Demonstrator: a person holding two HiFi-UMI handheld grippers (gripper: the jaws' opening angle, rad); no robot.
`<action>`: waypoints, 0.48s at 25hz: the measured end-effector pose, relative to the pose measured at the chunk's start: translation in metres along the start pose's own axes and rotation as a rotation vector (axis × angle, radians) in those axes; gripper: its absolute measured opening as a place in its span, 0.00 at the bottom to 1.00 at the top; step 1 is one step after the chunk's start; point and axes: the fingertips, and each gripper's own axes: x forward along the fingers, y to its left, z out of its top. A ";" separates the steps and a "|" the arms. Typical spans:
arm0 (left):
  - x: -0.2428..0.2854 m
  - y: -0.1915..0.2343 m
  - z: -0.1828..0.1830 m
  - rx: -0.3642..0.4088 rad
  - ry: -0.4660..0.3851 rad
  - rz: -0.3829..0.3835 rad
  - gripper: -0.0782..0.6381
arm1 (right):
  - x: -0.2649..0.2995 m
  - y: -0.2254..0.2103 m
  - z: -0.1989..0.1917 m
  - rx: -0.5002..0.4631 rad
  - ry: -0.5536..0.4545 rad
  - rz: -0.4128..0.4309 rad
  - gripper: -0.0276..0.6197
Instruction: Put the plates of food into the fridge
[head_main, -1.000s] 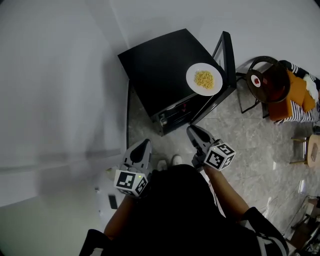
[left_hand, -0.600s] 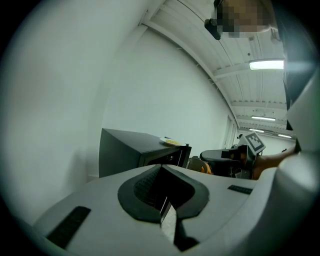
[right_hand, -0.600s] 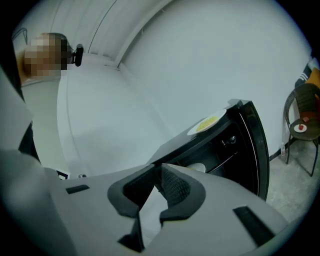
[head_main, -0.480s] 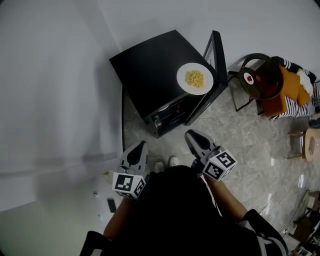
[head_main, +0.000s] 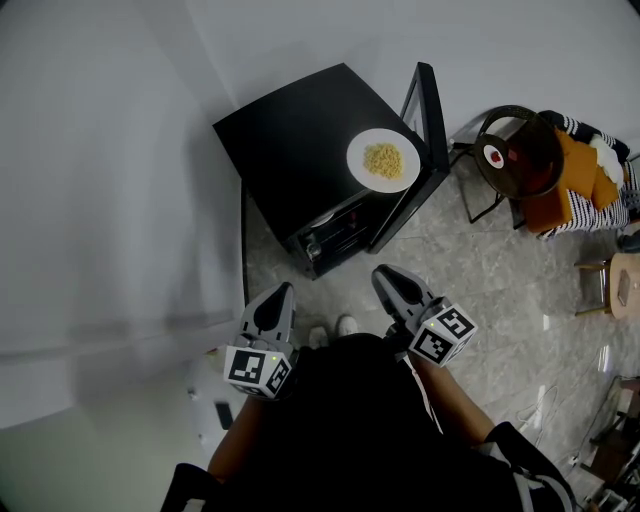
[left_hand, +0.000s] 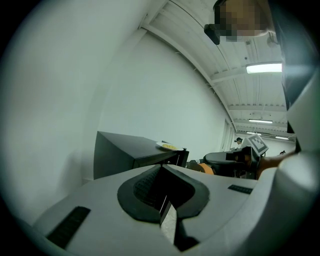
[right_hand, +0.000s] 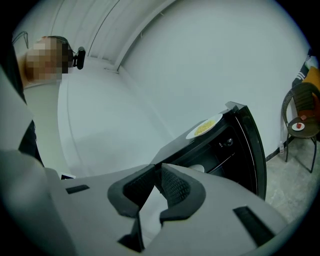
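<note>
Sitting atop 1 fridge (head_main: 290, 150), 1 plate (head_main: 383, 160); L gripper (left_hand: 161, 168) clenched, R gripper (right_hand: 156, 168) just closed to slit, both empty.

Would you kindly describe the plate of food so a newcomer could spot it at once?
Find the black fridge against the white wall, its door swung open. On its top, by the door-side edge, sits a round white plate of yellow food. The other white dish, on the round dark table to the right, is smaller and carries something red.
</note>
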 end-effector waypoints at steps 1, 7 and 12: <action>0.001 0.000 0.000 0.000 0.002 0.000 0.14 | -0.001 -0.003 0.002 0.010 -0.004 -0.005 0.13; 0.004 0.003 -0.001 0.006 0.011 0.002 0.14 | 0.002 -0.031 0.013 0.133 -0.024 -0.021 0.13; 0.008 0.006 -0.001 0.004 0.014 0.012 0.14 | 0.008 -0.056 0.033 0.276 -0.093 -0.030 0.13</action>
